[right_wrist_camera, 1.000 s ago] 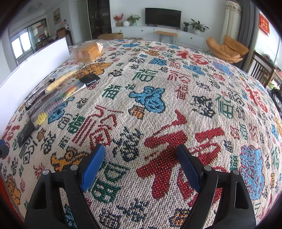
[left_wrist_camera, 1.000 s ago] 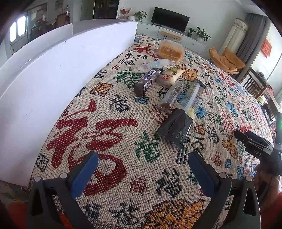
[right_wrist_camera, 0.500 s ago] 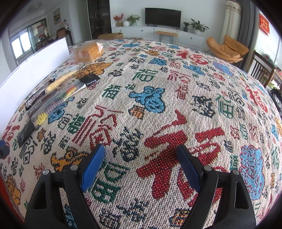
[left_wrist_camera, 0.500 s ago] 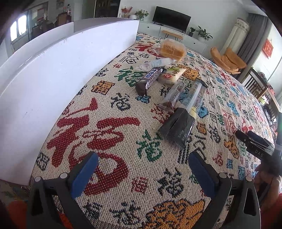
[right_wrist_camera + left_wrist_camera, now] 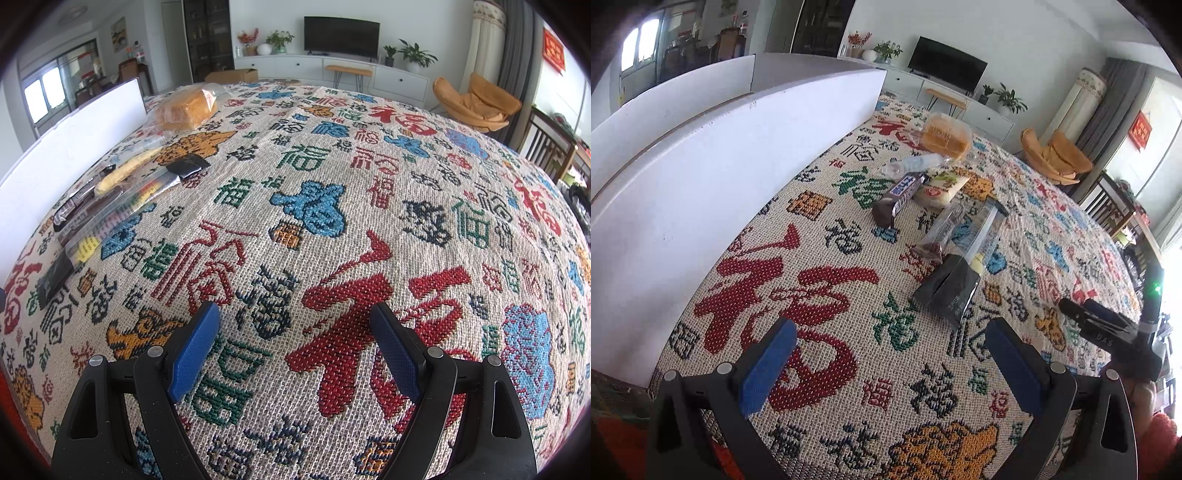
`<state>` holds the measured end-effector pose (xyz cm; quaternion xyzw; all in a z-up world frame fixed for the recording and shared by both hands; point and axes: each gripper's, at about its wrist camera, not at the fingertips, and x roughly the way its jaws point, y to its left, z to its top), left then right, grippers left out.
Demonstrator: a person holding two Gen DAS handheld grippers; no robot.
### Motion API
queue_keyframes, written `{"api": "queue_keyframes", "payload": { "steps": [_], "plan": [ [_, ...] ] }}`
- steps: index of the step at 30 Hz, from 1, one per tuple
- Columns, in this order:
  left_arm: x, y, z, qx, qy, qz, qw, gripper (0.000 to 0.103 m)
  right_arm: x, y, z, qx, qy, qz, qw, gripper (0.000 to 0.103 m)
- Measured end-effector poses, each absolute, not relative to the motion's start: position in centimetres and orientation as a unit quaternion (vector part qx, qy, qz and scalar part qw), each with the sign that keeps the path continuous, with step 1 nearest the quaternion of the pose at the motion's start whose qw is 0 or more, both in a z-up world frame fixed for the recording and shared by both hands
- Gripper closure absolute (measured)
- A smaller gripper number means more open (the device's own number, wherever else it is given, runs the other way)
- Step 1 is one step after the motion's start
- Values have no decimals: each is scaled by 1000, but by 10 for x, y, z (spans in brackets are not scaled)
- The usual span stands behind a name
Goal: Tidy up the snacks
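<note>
While you held both tools above the patterned tablecloth (image 5: 332,236), your left gripper (image 5: 890,354) and right gripper (image 5: 295,343) gaped wide, grasping nothing. The snacks lay in a loose row beside a white board (image 5: 701,177) (bagged bread (image 5: 943,138) farthest, a black packet (image 5: 951,291) nearest).
</note>
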<state>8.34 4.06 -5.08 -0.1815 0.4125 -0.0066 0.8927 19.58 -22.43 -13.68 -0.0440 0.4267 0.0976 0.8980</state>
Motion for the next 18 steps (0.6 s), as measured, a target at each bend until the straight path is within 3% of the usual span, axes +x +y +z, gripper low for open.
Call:
{"api": "queue_keyframes", "payload": {
  "steps": [8, 13, 18],
  "plan": [
    [68, 75, -47, -275, 366, -17, 889, 2, 196, -224, -137, -44, 427, 97, 898, 17],
    [70, 74, -47, -269, 365, -3, 892, 2, 205, -225, -137, -33, 442, 90, 892, 12],
    [72, 68, -48, -253, 370, 7, 894, 2, 223, -190, -113, 85, 486, 143, 858, 14]
  ]
}}
